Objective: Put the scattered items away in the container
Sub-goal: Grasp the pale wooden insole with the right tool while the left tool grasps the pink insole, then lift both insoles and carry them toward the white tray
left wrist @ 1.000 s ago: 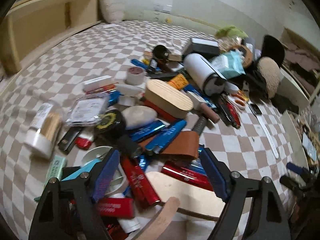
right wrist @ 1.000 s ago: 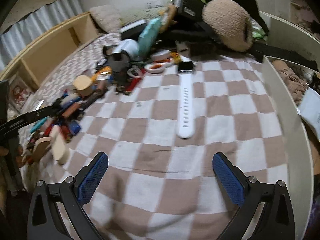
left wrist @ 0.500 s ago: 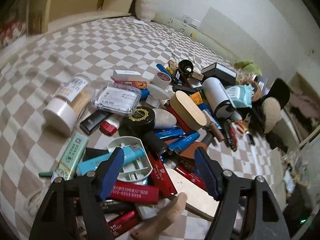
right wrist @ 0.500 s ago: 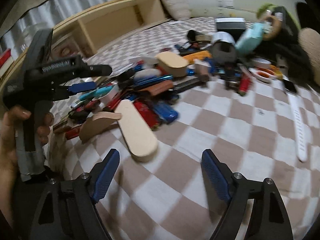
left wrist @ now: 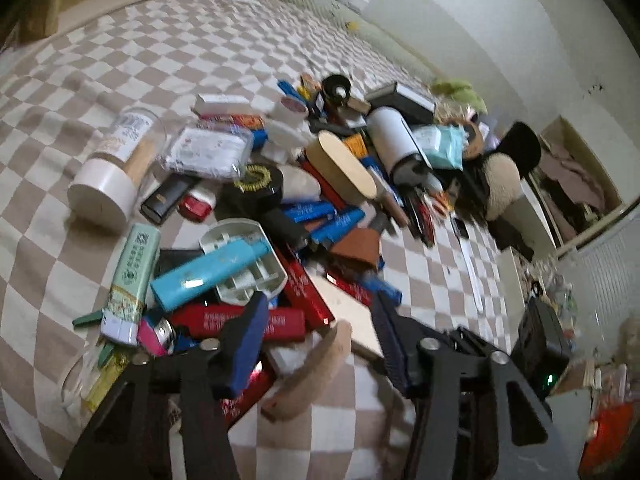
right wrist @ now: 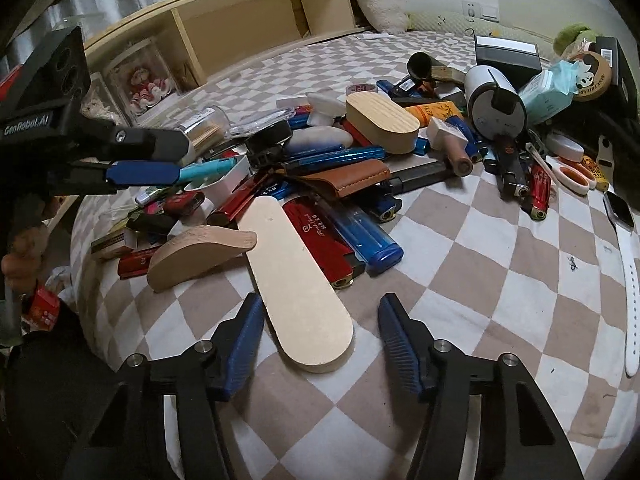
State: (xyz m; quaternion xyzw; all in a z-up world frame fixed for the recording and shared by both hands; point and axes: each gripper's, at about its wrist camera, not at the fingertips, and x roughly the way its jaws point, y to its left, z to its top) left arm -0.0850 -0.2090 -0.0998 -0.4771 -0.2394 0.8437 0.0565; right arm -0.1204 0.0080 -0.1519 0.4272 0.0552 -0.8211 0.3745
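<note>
- The right tool (right wrist: 320,336) hangs low over the checkered bed cover (right wrist: 500,288). Its jaws have just been closing, but the blue pads (right wrist: 244,340) still stand apart and press on nothing.
- The rounded near end of a flat wooden lid (right wrist: 296,280) lies between these pads, without touching either of them.
- The left tool (left wrist: 316,340) is over the near edge of the pile. Its jaws have also just been closing; they are part-open and grip nothing. The tip of a curved wooden piece (left wrist: 308,372) reaches up between them.
- The scattered items lie in a heap on the bed: red lighters (right wrist: 320,240), a blue lighter (right wrist: 368,240), a brown leather case (right wrist: 352,182), a light blue lighter (left wrist: 208,272) on a white plastic tray (left wrist: 240,240).
- The oval wooden container (right wrist: 380,124) stands in the middle of the heap, far from both tools; which way it faces I cannot tell.
- A white watch strap (right wrist: 628,292) lies apart, at the right.
</note>
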